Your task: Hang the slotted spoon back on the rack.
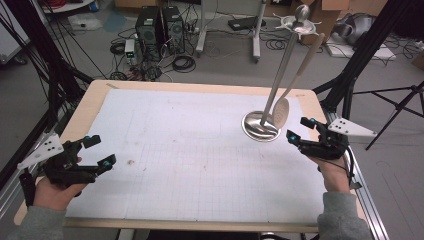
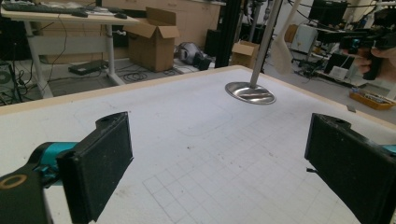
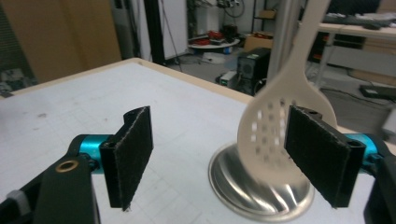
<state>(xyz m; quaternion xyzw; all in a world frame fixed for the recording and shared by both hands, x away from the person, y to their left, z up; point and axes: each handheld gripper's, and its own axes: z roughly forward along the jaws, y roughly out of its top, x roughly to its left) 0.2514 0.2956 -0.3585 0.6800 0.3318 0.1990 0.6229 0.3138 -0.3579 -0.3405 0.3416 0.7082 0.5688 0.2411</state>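
Slotted spoon (image 3: 285,126) betw. wide-open right tool (image 3: 219,158) pads, close to rt pad, untouched.

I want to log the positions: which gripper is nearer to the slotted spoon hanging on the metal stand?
The right. The right gripper is just beside the slotted spoon, jaws open and not touching it. The left gripper is far across the table, near its opposite edge.

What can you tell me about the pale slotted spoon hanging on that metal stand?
The slotted spoon is cream-coloured, plastic by its look, with a long slim handle and an oval bowl pierced by rows of small holes. It hangs bowl down, slightly tilted, from the top of the metal stand, its bowl just above the stand's round steel base near the table's far right. The right tongs stand open beside it, one pad in front of the bowl's edge; contact cannot be told.
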